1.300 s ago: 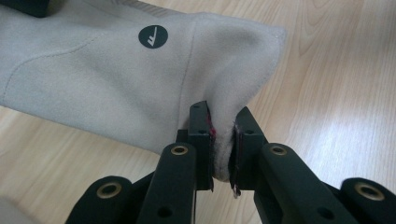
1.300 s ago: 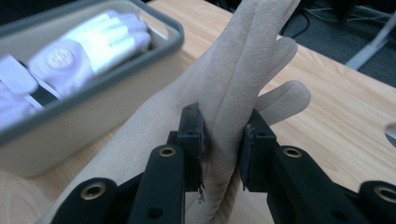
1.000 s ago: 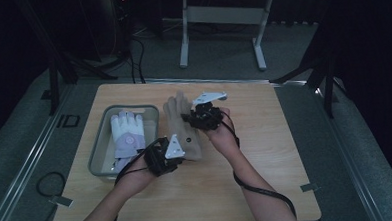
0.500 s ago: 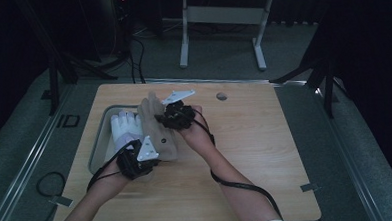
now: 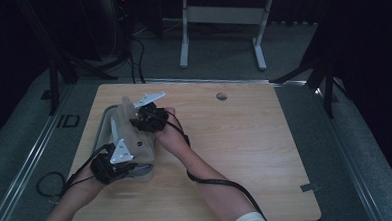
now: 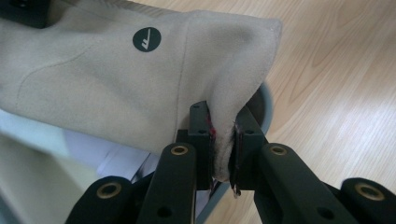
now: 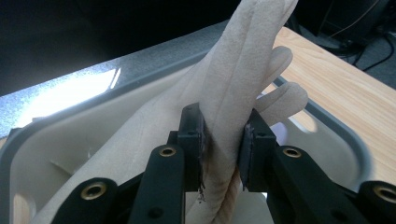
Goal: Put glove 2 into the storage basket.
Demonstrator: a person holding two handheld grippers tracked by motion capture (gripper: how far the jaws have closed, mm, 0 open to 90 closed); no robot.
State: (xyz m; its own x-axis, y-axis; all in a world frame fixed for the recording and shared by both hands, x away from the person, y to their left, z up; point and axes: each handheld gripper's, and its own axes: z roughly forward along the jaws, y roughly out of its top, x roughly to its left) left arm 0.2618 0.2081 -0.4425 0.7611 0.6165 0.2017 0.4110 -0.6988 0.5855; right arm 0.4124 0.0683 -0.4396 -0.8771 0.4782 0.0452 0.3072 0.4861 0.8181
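On wooden table (image 5: 246,153), grey tray (image 5: 100,125), dark room

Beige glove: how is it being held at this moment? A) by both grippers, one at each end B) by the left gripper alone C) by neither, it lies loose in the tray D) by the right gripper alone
A: the left gripper is shut on the cuff edge of the beige glove, and the right gripper is shut on its finger end, above the grey tray.

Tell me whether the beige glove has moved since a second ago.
Yes. The beige glove, held by both grippers, has shifted left across the table, from beside the grey tray to over it, farther from the table's round hole.
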